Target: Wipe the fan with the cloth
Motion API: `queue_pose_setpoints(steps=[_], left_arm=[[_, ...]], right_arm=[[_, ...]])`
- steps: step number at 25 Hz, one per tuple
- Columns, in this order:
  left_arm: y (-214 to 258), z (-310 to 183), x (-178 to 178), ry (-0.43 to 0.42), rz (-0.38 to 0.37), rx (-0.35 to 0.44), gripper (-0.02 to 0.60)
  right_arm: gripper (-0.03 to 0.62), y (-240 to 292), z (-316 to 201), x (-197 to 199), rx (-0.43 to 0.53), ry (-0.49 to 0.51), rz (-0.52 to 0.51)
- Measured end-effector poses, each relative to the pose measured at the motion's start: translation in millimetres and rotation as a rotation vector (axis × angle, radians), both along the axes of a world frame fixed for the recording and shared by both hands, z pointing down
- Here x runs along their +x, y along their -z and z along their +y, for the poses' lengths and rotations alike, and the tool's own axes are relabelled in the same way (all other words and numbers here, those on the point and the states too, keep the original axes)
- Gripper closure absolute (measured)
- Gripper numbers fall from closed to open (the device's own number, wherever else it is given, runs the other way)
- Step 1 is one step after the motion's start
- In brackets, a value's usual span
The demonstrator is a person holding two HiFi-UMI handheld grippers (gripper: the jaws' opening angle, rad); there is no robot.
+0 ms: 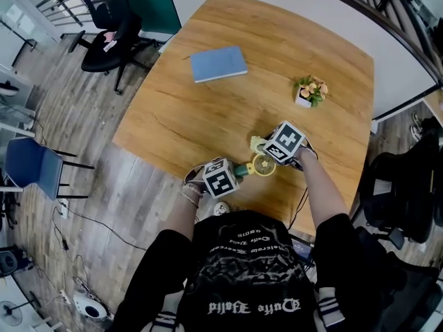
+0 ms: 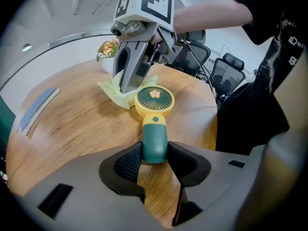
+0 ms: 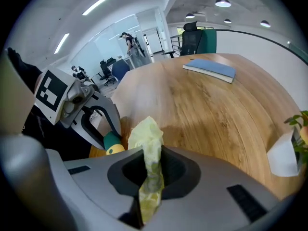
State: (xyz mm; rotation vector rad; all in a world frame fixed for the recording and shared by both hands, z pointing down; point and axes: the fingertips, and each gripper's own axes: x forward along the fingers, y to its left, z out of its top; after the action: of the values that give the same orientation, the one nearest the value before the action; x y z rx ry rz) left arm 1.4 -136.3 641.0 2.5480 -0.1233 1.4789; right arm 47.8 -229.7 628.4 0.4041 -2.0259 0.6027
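Fan (image 2: 154, 114) handle is clamped in left hand-held gripper (image 2: 154, 154); right hand-held gripper (image 3: 151, 170), tilted down, pinches the cloth (image 3: 145, 134).

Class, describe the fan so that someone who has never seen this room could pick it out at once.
Start at the wooden table and go to its near edge, by the person. The fan is the small handheld thing whose handle the left gripper clamps. Unlike the limp pale cloth beside it, it has a round yellow grille head and a dark green handle.
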Motion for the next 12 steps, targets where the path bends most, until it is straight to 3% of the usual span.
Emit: queue_pose_setpoints(steps=[3,8,12], left_arm=[[1.1,-1.0,0.4,0.013,-0.002,-0.007,0.394],[1.4,-2.0,3.0,0.033,-0.010,-0.008,0.394],[1.8,-2.9,2.9,0.065,0.001,-0.012,0.394]], right_arm=[[0.546,-0.6,9.5,-21.8,-0.065,0.093,-0.028],[0.546,-8.0,29.6,-41.2,-0.122,0.348,0.090],[0.548,-16.2,39.5,-49.3,-0.136,0.409,0.151]])
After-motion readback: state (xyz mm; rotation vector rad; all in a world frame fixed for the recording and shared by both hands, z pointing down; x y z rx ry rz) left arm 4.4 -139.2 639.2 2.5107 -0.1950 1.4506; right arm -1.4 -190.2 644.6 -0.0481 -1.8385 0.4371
